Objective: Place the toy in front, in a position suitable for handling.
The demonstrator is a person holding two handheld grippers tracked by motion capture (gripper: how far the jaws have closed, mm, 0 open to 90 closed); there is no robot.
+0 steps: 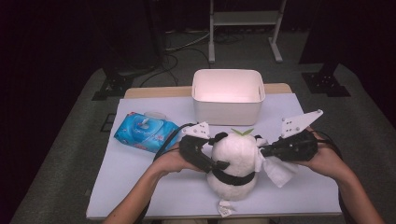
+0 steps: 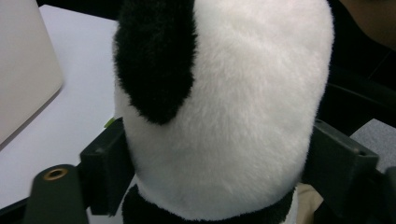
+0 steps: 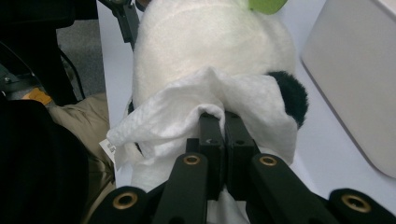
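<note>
White tabletop (image 1: 140, 186): left gripper (image 1: 211, 161) clasps the upright panda (image 1: 236, 163) from nine o'clock; right gripper (image 1: 267, 151), clenched on a wipe (image 1: 280, 171), presses at three o'clock.

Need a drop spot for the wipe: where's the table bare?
Bare: near-left corner of the table, below the wipes pack; also right of the white bin. Crowded: centre, around the panda plush.
</note>
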